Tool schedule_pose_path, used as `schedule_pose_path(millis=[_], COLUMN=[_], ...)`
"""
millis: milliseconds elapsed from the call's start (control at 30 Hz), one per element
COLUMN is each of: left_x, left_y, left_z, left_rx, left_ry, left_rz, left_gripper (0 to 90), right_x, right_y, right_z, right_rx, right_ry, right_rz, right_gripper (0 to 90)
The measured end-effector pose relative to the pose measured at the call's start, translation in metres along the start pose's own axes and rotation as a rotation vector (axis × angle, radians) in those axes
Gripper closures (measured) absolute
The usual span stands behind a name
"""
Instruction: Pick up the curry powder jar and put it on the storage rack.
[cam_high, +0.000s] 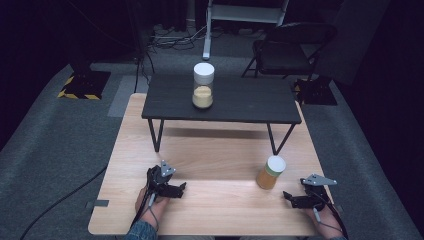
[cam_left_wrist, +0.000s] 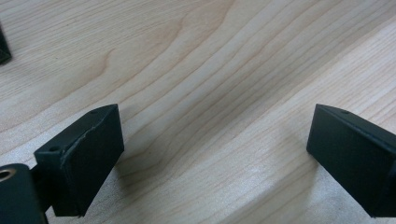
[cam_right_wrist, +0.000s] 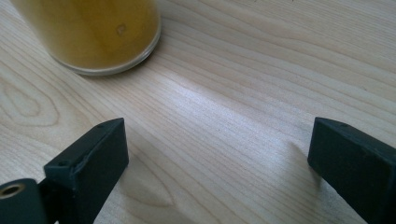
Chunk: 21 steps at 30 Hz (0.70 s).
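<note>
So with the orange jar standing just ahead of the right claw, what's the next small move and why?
Probably ease the right claw forward and a little left, so its open jaws come around the orange jar. The jar stands upright on the wooden table, apart from the claw and off to one side of the gap in the right gripper view.

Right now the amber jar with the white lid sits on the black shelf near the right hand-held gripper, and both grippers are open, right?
Not quite. The amber jar stands on the wooden table, not on the black shelf, as the high view shows. It is near the right hand-held gripper, and that gripper and the left hand-held gripper are both open.
</note>
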<state>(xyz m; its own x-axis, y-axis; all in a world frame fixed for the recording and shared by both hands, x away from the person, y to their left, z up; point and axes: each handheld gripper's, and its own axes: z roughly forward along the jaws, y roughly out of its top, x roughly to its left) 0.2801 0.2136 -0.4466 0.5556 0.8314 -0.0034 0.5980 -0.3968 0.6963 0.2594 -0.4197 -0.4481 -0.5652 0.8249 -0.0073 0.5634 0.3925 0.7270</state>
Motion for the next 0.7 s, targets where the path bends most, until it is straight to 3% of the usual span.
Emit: schedule_pose_path(millis=[267, 700], left_x=[0.000, 0.000], left_y=[0.000, 0.000], left_z=[0.000, 0.000], left_rx=[0.001, 0.001], left_ry=[0.002, 0.002], left_rz=[-0.001, -0.002], left_gripper=[3.6, 3.4], right_x=[-0.001, 0.009], right_y=[-0.003, -0.014], right_z=[-0.002, -0.030], right_rx=[-0.007, -0.179], right_ry=[0.000, -0.002], right_rz=[-0.004, -0.048], right_gripper=[4.0, 3.5])
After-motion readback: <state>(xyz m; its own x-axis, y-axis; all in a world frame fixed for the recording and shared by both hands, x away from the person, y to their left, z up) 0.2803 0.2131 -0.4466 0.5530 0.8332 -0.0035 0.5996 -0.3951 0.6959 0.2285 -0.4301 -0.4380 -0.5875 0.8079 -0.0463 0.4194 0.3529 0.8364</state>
